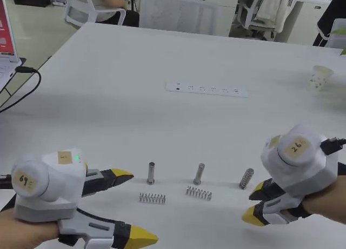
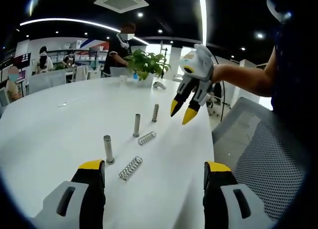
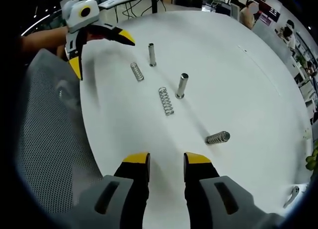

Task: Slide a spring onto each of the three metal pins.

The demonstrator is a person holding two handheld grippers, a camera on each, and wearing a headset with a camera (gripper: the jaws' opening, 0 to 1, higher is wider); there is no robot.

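Observation:
Three metal pins stand in a row near the white table's front edge: left pin (image 1: 151,173), middle pin (image 1: 199,173), and right pin (image 1: 246,178) with a spring wound around it. Two loose springs lie flat just in front, one (image 1: 152,197) under the left pin and one (image 1: 199,193) under the middle pin. My left gripper (image 1: 135,207) hovers left of the left pin, jaws wide open and empty. My right gripper (image 1: 250,206) hangs just right of the sprung pin, jaws slightly open and empty. The left gripper view shows its gripper (image 2: 154,167) facing the nearest spring (image 2: 130,168) and pin (image 2: 107,148).
A white power strip (image 1: 207,89) lies mid-table and a paper cup (image 1: 320,76) stands at the far right. A laptop (image 1: 6,49) with a black cable (image 1: 27,89) sits at the left edge. Office chairs (image 1: 178,14) stand beyond the far edge.

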